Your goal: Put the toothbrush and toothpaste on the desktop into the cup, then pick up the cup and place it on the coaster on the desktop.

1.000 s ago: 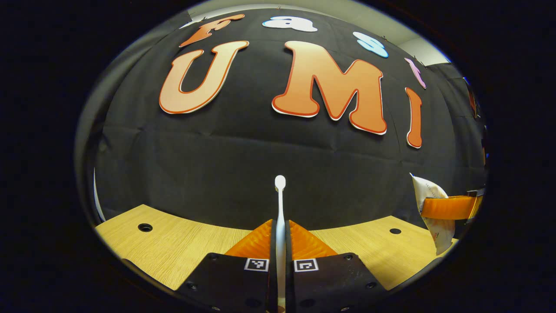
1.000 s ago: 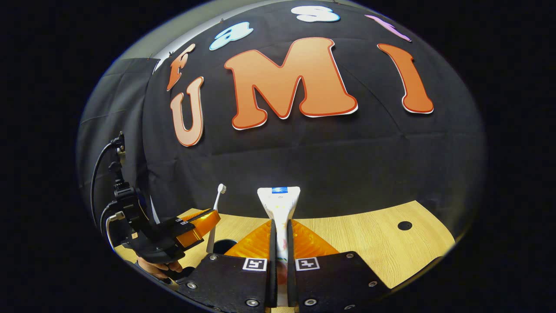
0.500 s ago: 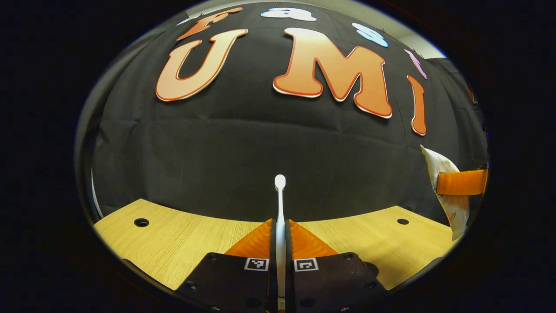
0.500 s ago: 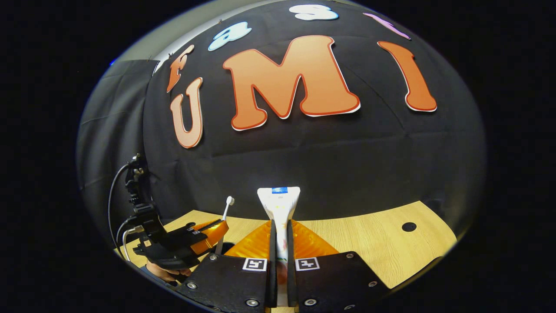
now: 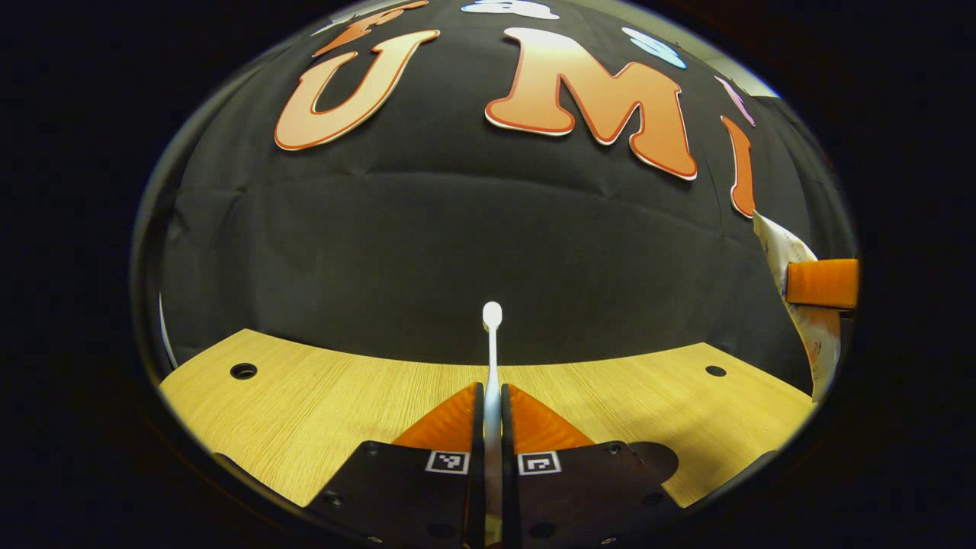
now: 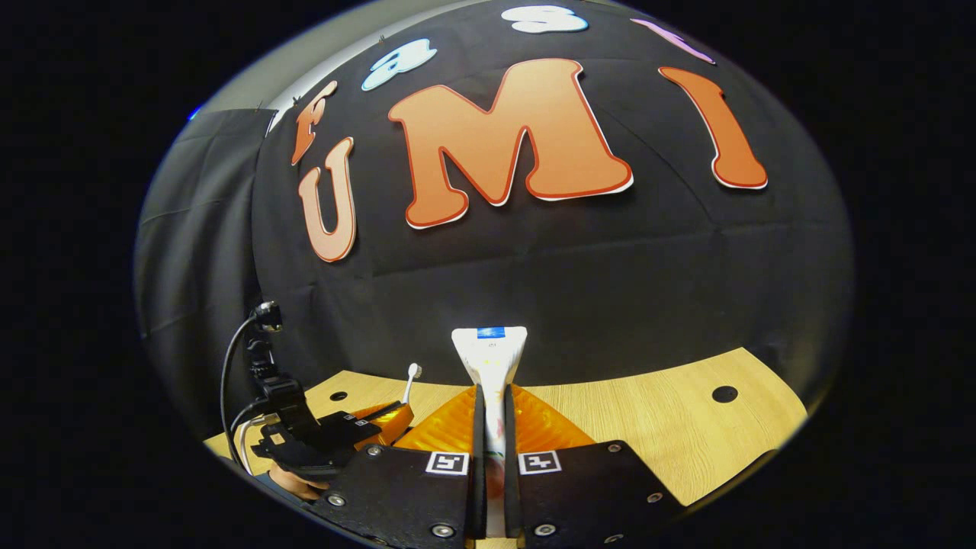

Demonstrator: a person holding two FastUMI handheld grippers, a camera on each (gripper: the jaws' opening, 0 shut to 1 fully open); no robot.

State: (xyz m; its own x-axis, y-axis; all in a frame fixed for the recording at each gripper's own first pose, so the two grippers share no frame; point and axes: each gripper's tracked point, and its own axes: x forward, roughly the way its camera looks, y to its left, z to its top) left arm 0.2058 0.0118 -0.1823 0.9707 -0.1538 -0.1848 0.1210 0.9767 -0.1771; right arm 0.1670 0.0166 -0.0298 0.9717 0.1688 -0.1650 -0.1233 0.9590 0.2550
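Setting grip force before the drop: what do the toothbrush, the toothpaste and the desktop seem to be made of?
Toothbrush: looks like rigid white plastic, smooth, with a thin straight neck that shows no bend.
Toothpaste: a soft-looking tube, probably plastic laminate, slightly glossy, its flat end crimped and flaring above the claw.
Desktop: light wood-grain board, matte; possibly laminate, with drilled round holes.

Left tongs [image 5: 492, 396], right tongs [image 6: 492, 400]: both clamped, raised

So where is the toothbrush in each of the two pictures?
Left gripper view: the toothbrush stands up at bottom centre, pinched in the left tool.
Right gripper view: it is lower left, poking up from that same tool beside the toothpaste.
Shared landmark: the wooden desktop.
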